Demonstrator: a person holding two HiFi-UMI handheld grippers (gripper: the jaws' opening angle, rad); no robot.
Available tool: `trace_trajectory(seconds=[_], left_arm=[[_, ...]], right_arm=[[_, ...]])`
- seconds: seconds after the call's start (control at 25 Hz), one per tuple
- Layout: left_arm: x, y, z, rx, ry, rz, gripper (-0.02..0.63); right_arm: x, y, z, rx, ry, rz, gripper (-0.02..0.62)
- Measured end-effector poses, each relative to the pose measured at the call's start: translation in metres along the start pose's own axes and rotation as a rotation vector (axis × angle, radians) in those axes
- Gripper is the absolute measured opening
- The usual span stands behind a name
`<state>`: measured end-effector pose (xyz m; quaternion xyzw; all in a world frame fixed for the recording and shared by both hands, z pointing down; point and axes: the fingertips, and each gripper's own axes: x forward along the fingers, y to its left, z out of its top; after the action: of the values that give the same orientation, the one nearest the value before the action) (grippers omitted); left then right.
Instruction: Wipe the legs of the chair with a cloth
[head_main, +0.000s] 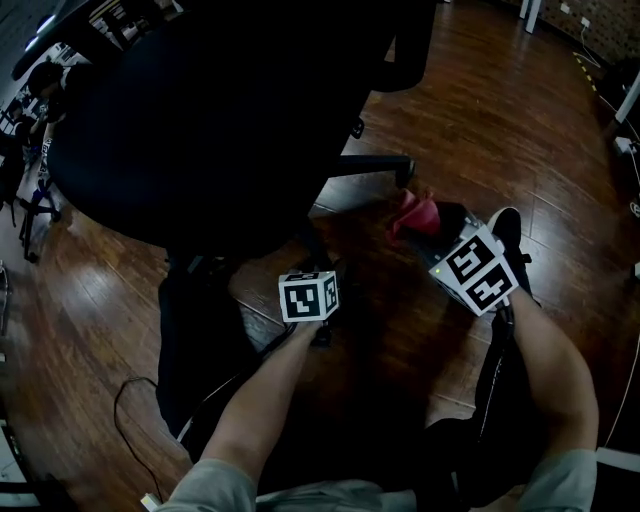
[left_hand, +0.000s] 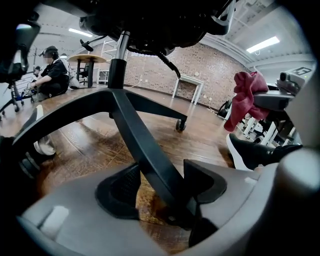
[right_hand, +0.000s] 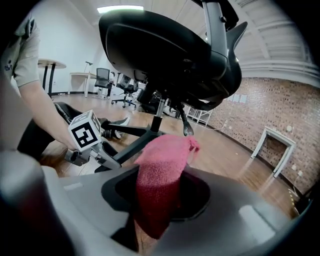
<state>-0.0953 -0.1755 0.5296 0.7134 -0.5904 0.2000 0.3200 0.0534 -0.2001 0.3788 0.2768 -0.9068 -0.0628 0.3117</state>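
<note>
The black office chair (head_main: 220, 120) stands over a wooden floor, its star base spreading from the column (left_hand: 117, 65). One chair leg (left_hand: 150, 160) runs between the jaws of my left gripper (left_hand: 160, 185), which are closed around it low near its end. In the head view that left gripper (head_main: 315, 268) sits under the seat's front edge. My right gripper (right_hand: 160, 195) is shut on a red cloth (right_hand: 162, 170) that stands up out of its jaws. The cloth (head_main: 415, 212) hangs close to another leg (head_main: 370, 165) without touching it. The right gripper view also shows the left gripper (right_hand: 102, 156).
A black shoe with a white sole (head_main: 505, 235) rests just right of the cloth. A thin cable (head_main: 130, 400) loops on the floor at the lower left. A seated person (left_hand: 52, 75), tables (left_hand: 87, 59) and other chairs (right_hand: 102, 77) stand far off.
</note>
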Motion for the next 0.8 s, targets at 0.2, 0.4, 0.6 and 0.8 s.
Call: trace_trajectory(seconds=[0.2,0.4,0.6,0.8], left_arm=[[-0.014,-0.001,-0.012,0.016,0.014,-0.060,0.278],[-0.031,-0.006,-0.032,0.040,0.056,-0.126,0.278],[-0.029,-0.012,-0.059,0.035,0.105,-0.202,0.276],[-0.036,-0.015,-0.043,0.065,0.153,-0.100,0.275]], right_arm=[[0.005,0.010,0.004,-0.015,0.006,0.033,0.121],[0.006,0.018,0.005,-0.023,0.018,0.056,0.121],[0.007,0.023,0.004,-0.036,0.028,0.072,0.121],[0.009,0.029,-0.001,-0.043,0.039,0.091,0.121]])
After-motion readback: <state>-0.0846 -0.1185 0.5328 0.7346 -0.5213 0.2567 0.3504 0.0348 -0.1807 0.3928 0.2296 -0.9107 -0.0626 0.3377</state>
